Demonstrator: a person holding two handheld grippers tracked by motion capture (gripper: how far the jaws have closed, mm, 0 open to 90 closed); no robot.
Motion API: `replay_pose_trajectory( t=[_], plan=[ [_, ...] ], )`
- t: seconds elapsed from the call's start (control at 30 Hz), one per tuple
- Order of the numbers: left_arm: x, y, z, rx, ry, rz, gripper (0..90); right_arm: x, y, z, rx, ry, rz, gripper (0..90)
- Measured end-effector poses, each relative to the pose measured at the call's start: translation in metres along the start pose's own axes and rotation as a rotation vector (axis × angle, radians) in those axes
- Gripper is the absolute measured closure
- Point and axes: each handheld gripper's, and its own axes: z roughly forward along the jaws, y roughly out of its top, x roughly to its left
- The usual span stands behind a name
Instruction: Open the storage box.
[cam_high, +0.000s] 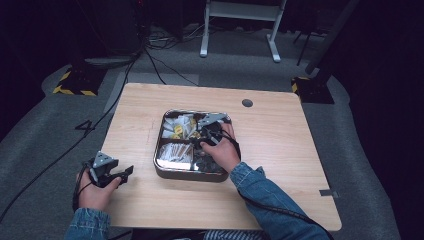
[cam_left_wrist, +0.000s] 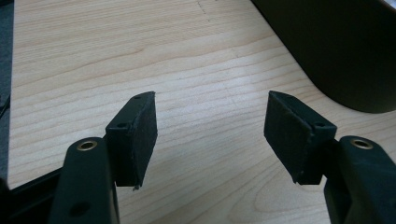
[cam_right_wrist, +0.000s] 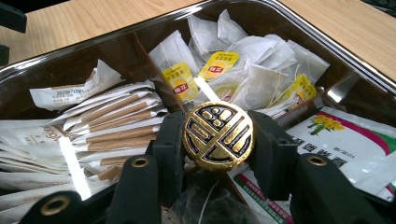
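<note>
1. Right tongs (cam_right_wrist: 218, 140): clamped on a round gold-and-black disc (cam_right_wrist: 218, 133), one jaw on each side of its edge. In the high view the right tongs (cam_high: 206, 136) sit over the middle of the tray (cam_high: 159, 150).
2. Disc: glossy, gold rim, raised gold pattern on a black face, facing the right gripper view's camera. Looks like a foil-wrapped puck or a coin-shaped pack (can't tell which). Rigid look, so the grip should hold; the slick foil could slip if the squeeze eases.
3. Where it is: inside the tray, held just above the sachets, near the divider between compartments.
4. Step, my read: pick is made, lift not begun. Next move calls for a straight rise clear of the tray rim without snagging the tea bag strings, then carry-out.
5. Left tongs (cam_left_wrist: 210, 135): jaws apart, nothing between them, bare counter (cam_left_wrist: 140, 60) under them. In the high view the left tongs (cam_high: 121, 174) hang over the counter's left side, just beside the tray, idle.
6. Around the disc: white tea bags with yellow tags (cam_right_wrist: 219, 63) behind it, brown-striped paper sticks (cam_right_wrist: 112, 126) to one side, flower-printed sachets (cam_right_wrist: 345, 140) to the other.
7. Tray: metal, rounded corners, partitioned, mid-counter.
</note>
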Motion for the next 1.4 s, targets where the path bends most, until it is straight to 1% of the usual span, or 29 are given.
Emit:
replay_pose_trajectory(
  t=[0.1, 0.17, 0.2, 0.23, 0.27, 0.33, 0.37, 0.4, 0.43, 0.5, 0.53, 0.57, 0.6, 0.7, 0.77, 0.8, 0.83, 0.87, 0.93, 0.97, 1.03, 1.1, 1.17, 1.23, 1.33, 1.4],
  plan=[
    [0.000, 0.000, 0.000, 0.001, -0.002, -0.001, 35.4, 0.000, 0.003, -0.004, -0.003, 0.001, 0.004, 59.0],
    [0.000, 0.000, 0.000, 0.001, -0.004, 0.000, 35.4, -0.001, 0.009, -0.012, -0.019, 0.005, 0.002, 59.0],
    [0.000, 0.000, 0.000, 0.001, -0.004, 0.000, 35.4, -0.001, 0.009, -0.012, -0.019, 0.005, 0.002, 59.0],
    [0.000, 0.001, 0.000, -0.001, -0.001, 0.002, 35.3, -0.002, 0.014, -0.020, -0.035, 0.005, 0.005, 59.0],
    [0.000, 0.001, 0.000, -0.001, -0.002, 0.002, 35.3, -0.002, 0.014, -0.020, -0.035, 0.005, 0.005, 59.0],
    [0.000, 0.002, 0.000, -0.003, 0.000, 0.001, 35.4, -0.003, 0.019, -0.027, -0.050, 0.003, 0.007, 59.0],
    [0.000, 0.002, 0.000, -0.006, 0.000, -0.002, 35.4, -0.004, 0.023, -0.034, -0.061, -0.003, 0.001, 59.0],
    [0.000, 0.003, 0.001, -0.007, -0.001, -0.002, 35.4, -0.004, 0.023, -0.034, -0.061, -0.003, 0.001, 59.0],
    [0.000, 0.003, 0.001, -0.010, 0.000, -0.007, 35.4, -0.005, 0.024, -0.037, -0.064, -0.007, -0.003, 59.0],
    [0.001, 0.005, 0.002, -0.005, -0.004, 0.001, 35.4, -0.006, 0.027, -0.045, -0.072, -0.016, -0.006, 59.0],
    [0.002, 0.006, 0.003, -0.012, -0.001, 0.001, 35.3, -0.008, 0.029, -0.052, -0.079, -0.024, -0.008, 59.0],
    [0.002, 0.006, 0.003, -0.012, -0.001, 0.001, 35.3, -0.008, 0.029, -0.052, -0.079, -0.024, -0.008, 59.0],
    [0.003, 0.007, 0.003, -0.011, -0.003, 0.002, 35.3, -0.009, 0.030, -0.056, -0.082, -0.028, -0.009, 59.0],
    [0.007, 0.008, 0.005, -0.007, 0.008, -0.002, 34.9, -0.013, 0.030, -0.069, -0.093, -0.041, -0.007, 59.0],
    [0.010, 0.008, 0.007, -0.002, 0.010, -0.013, 34.5, -0.016, 0.030, -0.076, -0.100, -0.048, -0.005, 59.0],
    [0.012, 0.008, 0.008, 0.003, 0.011, -0.008, 34.4, -0.017, 0.029, -0.080, -0.102, -0.051, -0.004, 59.0],
    [0.012, 0.008, 0.010, 0.005, 0.010, -0.017, 34.2, -0.020, 0.028, -0.087, -0.106, -0.060, -0.002, 59.0],
    [0.013, 0.009, 0.011, 0.009, 0.007, -0.015, 34.2, -0.020, 0.028, -0.087, -0.106, -0.060, -0.002, 59.0],
    [0.013, 0.010, 0.015, 0.020, -0.002, -0.020, 33.9, -0.023, 0.026, -0.095, -0.108, -0.069, 0.003, 59.0],
    [0.014, 0.010, 0.017, 0.034, -0.009, -0.019, 33.6, -0.025, 0.025, -0.098, -0.110, -0.075, 0.006, 59.0],
    [0.014, 0.012, 0.019, 0.046, -0.018, -0.016, 32.7, -0.028, 0.023, -0.106, -0.113, -0.085, 0.013, 59.0],
    [0.015, 0.013, 0.021, 0.056, -0.017, -0.010, 32.0, -0.034, 0.018, -0.116, -0.115, -0.101, 0.026, 59.0],
    [0.017, 0.013, 0.023, 0.058, -0.021, -0.022, 32.0, -0.036, 0.016, -0.120, -0.117, -0.107, 0.029, 59.0],
    [0.018, 0.013, 0.026, 0.073, -0.017, -0.020, 31.9, -0.041, 0.011, -0.127, -0.114, -0.118, 0.039, 59.0],
    [0.017, 0.013, 0.028, 0.073, -0.011, -0.012, 31.2, -0.049, 0.005, -0.137, -0.110, -0.136, 0.052, 59.0],
    [0.017, 0.013, 0.029, 0.072, -0.009, -0.004, 30.8, -0.056, 0.001, -0.145, -0.111, -0.149, 0.062, 59.0]
  ],
)
